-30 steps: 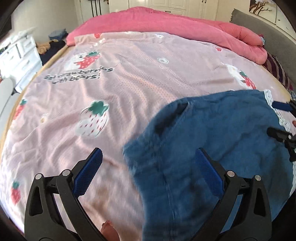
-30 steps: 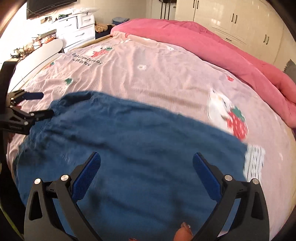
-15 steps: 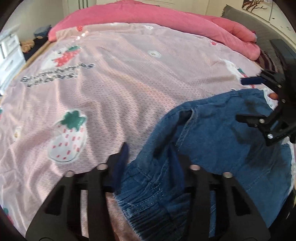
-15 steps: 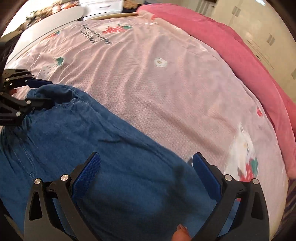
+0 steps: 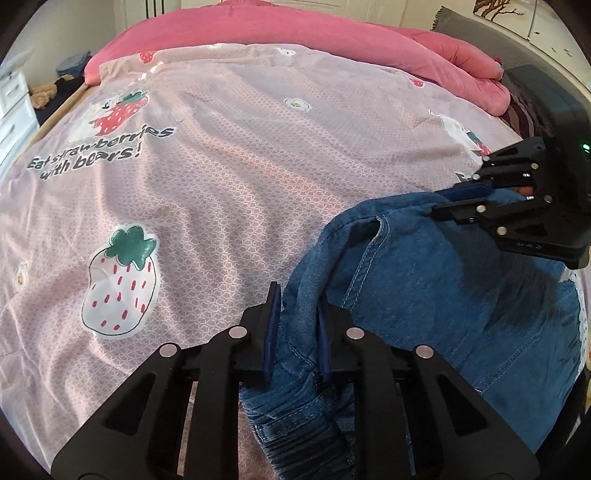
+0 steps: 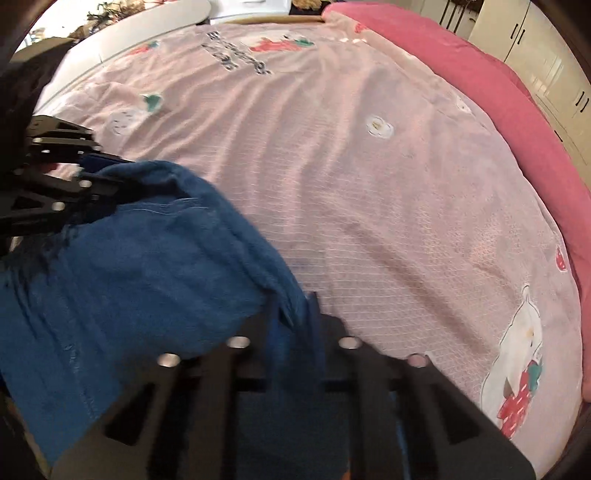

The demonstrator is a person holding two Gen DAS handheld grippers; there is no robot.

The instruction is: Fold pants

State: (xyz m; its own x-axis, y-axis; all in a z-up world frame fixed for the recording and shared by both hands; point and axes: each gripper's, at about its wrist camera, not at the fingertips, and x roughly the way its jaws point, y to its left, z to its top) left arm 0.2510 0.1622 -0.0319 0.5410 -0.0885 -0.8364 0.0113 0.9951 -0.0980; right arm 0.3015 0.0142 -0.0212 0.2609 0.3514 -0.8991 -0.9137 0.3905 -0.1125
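The left gripper (image 5: 295, 325) has its fingers (image 5: 271, 325) drawn narrow and closing, with a fold of the denim pants (image 5: 424, 295) pinched between the blue pads near the gathered waistband edge. The right gripper (image 6: 295, 325) has its fingers clamped tight on another edge of the pants (image 6: 129, 280); this view is blurred, so the exact part of the cloth cannot be told. In the left wrist view the right gripper (image 5: 454, 201) shows at the far right, its fingers meeting on the upper edge of the denim. In the right wrist view the left gripper (image 6: 99, 177) sits at the left edge, touching the raised fold of denim.

The pants lie bunched on the near side of the bed, between the two grippers, on a pale pink bedsheet (image 5: 240, 166) printed with strawberries and the words "Eat strawberries with bears!". A large strawberry print (image 5: 120, 288) lies just left of the left gripper. A pink duvet (image 5: 295, 33) is heaped along the far edge of the bed. White drawers (image 5: 11, 103) stand beyond the bed at the left, and white cupboard doors (image 6: 546, 62) at the right. Most of the sheet ahead of the fingers is bare.
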